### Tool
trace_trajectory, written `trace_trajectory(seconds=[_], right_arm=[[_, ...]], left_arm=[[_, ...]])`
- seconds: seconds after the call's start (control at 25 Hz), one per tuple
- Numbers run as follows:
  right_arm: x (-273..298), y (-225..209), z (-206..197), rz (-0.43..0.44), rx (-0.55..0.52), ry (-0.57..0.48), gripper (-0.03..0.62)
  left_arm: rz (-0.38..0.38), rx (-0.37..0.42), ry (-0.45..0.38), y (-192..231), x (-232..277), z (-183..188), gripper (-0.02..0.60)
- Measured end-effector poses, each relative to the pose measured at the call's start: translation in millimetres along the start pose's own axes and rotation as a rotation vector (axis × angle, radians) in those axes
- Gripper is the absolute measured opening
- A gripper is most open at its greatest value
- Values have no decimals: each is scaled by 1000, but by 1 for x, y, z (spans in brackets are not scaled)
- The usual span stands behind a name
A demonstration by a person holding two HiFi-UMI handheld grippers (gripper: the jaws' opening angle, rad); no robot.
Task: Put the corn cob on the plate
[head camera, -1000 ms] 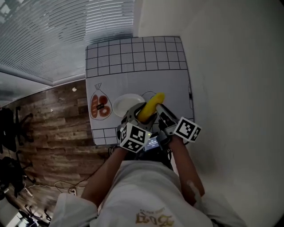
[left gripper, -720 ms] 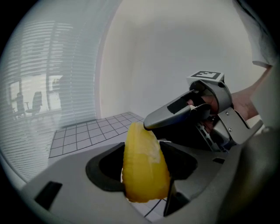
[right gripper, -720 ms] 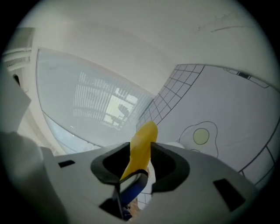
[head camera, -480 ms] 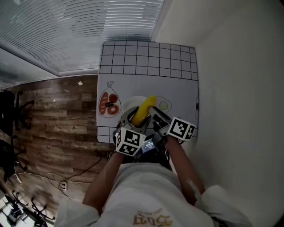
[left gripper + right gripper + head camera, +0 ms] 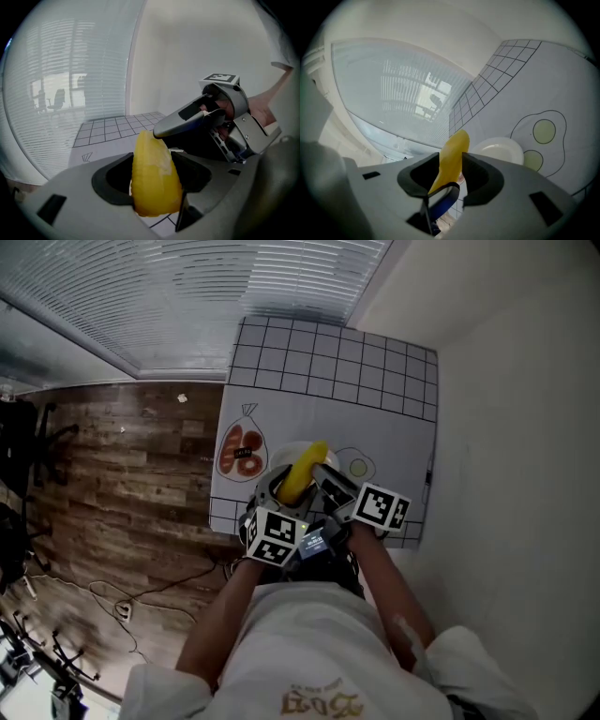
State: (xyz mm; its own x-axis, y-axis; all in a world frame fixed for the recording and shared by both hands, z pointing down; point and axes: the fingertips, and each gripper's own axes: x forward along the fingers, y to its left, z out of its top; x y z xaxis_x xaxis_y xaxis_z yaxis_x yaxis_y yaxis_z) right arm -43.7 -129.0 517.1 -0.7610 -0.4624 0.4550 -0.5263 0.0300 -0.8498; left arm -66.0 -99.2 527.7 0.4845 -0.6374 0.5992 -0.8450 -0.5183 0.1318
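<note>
The corn cob (image 5: pixel 302 471) is held off the surface (image 5: pixel 375 395) at the centre of the head view. There it is seen across the white plate (image 5: pixel 279 458), with its tip towards the upper right of the frame. It is gripped at once by the left gripper (image 5: pixel 281 491) and the right gripper (image 5: pixel 324 482), whose marker cubes are seen low in the frame. The grip itself is settled only in the gripper views. In the left gripper view the thick yellow end is pressed between the two dark fingers (image 5: pixel 112 180), and the right gripper is seen beyond at the upper right. In the right gripper view the slimmer end is clamped between that gripper's fingers (image 5: pixel 483 180). Here the plate (image 5: pixel 499 149) is shown lower right of the cob tip and apart from it, beside a printed fried egg (image 5: pixel 539 136). A printed bag outline (image 5: pixel 242 451) and the wooden floor (image 5: pixel 141 484) at the left are shown by the head view alone.
</note>
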Motion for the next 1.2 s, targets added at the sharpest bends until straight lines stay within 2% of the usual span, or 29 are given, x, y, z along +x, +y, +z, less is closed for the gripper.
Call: trace_trajectory(seconds=[0.2,0.44,0.72,1.2], right_arm=[[13,-19,1,-12,39,27,149],[26,-35,4,-33,20,78,149],[38,-48,7,-51,34,109,152],[43,-58,6,-82,37,123,152]], left_arm=[[23,-25,37,4,16,-11,256],[34,-54,77,10,34,-22,258],[60,4,122,15,50,-32,259],[71,-30,201,19,66,-55,259]])
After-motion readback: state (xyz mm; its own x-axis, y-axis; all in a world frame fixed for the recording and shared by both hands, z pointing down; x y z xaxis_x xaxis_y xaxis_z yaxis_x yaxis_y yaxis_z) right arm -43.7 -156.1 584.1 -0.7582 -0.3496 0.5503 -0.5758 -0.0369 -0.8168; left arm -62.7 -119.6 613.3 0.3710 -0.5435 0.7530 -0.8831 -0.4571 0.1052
